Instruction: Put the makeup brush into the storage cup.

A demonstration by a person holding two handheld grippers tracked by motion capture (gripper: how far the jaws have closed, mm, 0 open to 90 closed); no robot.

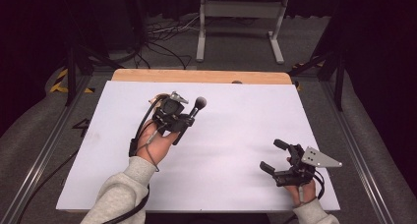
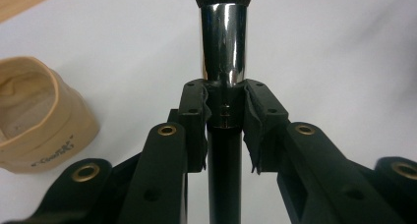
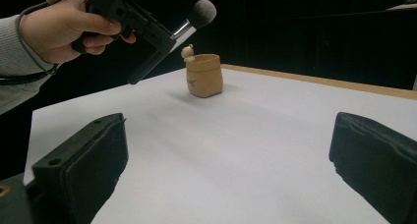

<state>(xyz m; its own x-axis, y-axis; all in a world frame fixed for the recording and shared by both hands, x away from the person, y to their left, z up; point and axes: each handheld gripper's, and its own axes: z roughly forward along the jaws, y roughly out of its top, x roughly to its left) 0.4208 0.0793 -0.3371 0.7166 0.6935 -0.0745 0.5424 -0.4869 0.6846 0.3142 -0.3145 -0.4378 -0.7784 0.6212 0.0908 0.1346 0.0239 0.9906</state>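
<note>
L gripper [image 1: 183, 122] jaws clamped on makeup brush [image 1: 193, 113] handle, held above table; R gripper [image 1: 274, 156] jaws wide apart, empty.

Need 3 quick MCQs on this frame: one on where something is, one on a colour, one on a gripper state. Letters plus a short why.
1. Where is the makeup brush?
A. lying flat on the table
B. held in the left gripper, above the table
C. standing inside the pot

2. What colour is the small pot?
A. tan
B. blue
C. green

3. What state is the right gripper in?
A. shut on the brush
B. shut on the pot
C. open, holding nothing

Answers:
1 B: the left gripper view shows its jaws clamped on the brush handle, and the right gripper view shows the brush raised over the white table.
2 A: the pot looks tan in both gripper views.
3 C: the right gripper view shows its jaws wide apart with bare table between them.
</note>
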